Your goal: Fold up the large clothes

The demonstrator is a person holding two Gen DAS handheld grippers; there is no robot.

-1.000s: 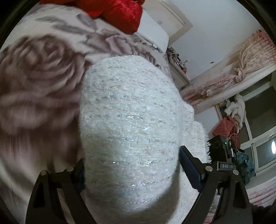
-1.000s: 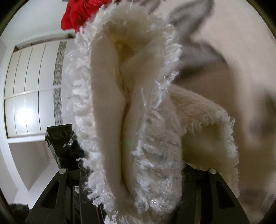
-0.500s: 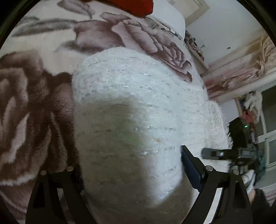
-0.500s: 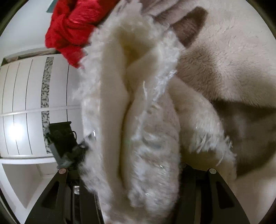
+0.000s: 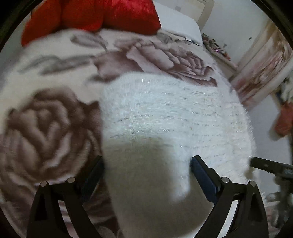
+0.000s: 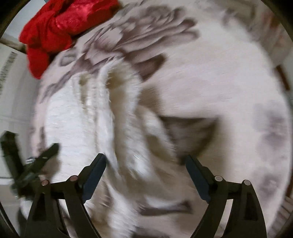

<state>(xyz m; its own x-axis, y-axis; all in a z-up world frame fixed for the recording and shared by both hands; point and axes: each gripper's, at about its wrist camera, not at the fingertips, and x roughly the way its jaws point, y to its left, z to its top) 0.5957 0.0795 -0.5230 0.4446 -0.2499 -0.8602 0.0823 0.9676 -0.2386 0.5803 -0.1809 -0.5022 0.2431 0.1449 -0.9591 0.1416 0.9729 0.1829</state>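
A white fuzzy knit garment point(image 5: 164, 109) with silvery threads lies folded on the rose-patterned blanket point(image 5: 45, 128). My left gripper point(image 5: 146, 159) points down over its near end. The jaws are opening with the fabric bulging between them, and the left pad's inner face shows free of it. My right gripper point(image 6: 144, 157) hovers above the garment's fringed edge point(image 6: 113, 109). Its jaws are opening wide, and the fabric lies loose on the blanket below them. The picture is blurred.
A red shiny cloth point(image 5: 109, 14) point(image 6: 55, 27) sits at the head of the bed. The other gripper shows dark at the right edge point(image 5: 271, 168) and at the left edge point(image 6: 27, 164). Pink curtains point(image 5: 260, 69) and white wardrobe doors point(image 6: 7, 91) stand beyond the bed.
The right jaws have sprung open and let go of the bunched fabric, which now lies on the blanket; that gripper lifted and tipped downward. The left gripper lowered the garment and widened slightly.
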